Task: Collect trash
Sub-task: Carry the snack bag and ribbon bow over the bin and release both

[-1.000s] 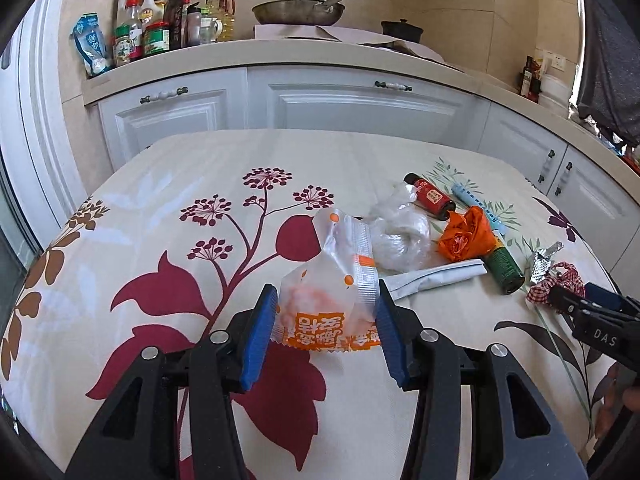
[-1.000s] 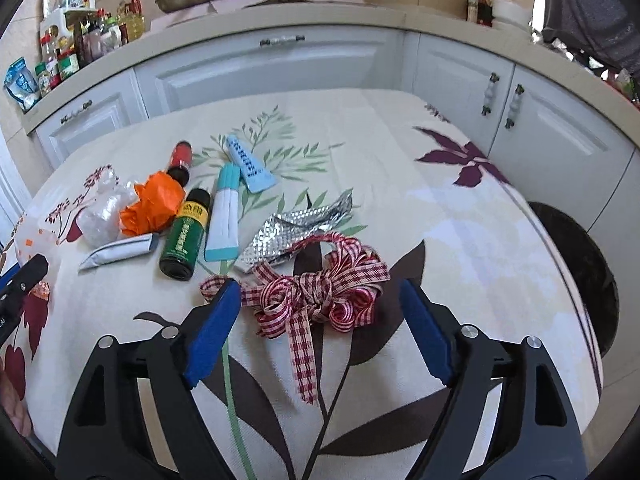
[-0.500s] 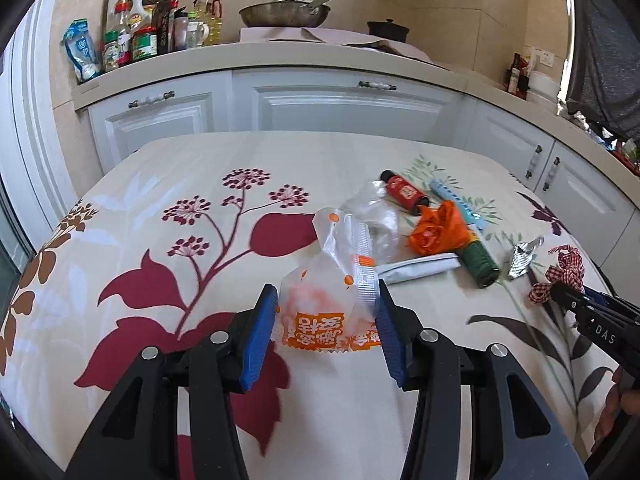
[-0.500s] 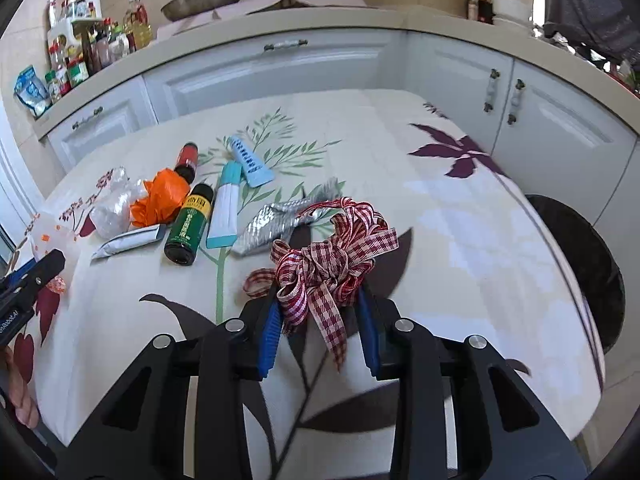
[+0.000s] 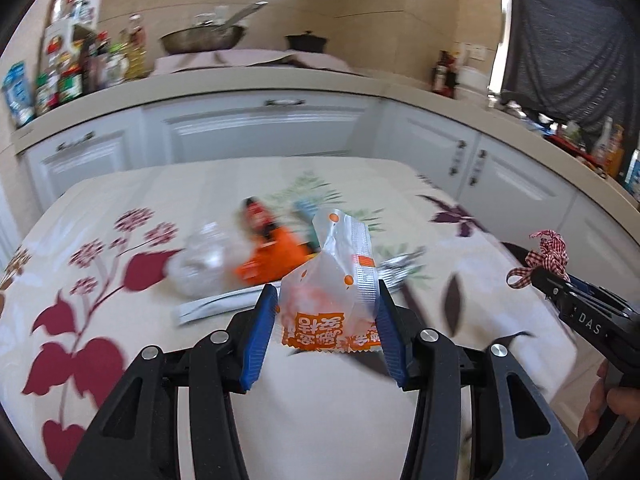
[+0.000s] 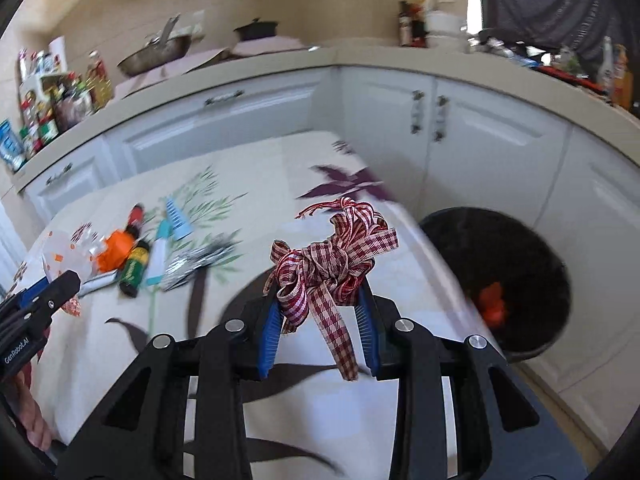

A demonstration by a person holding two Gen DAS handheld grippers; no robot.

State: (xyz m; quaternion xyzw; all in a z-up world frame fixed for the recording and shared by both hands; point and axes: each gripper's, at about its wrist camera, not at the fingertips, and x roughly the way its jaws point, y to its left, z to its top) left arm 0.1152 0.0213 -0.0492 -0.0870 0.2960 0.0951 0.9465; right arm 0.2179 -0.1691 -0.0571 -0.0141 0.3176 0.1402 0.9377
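Above the floral table [image 6: 248,184], the right gripper [image 6: 320,320] (clamped on the checked ribbon bow [image 6: 332,264]) should reach squarely over the black bin [image 6: 552,264] before releasing, while the left gripper [image 5: 326,322] pinches its snack wrapper [image 5: 332,292].

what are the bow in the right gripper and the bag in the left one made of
The bow looks like woven fabric ribbon: matte red-and-white gingham with a frayed end. The bag looks like thin glossy plastic film: translucent, crinkled, with a ribbed heat-sealed edge and orange print.

Your table [image 6: 256,184] wears a floral cloth; on it lie a dark bottle [image 6: 134,268], orange wrapper [image 6: 116,246], and foil [image 6: 200,260].
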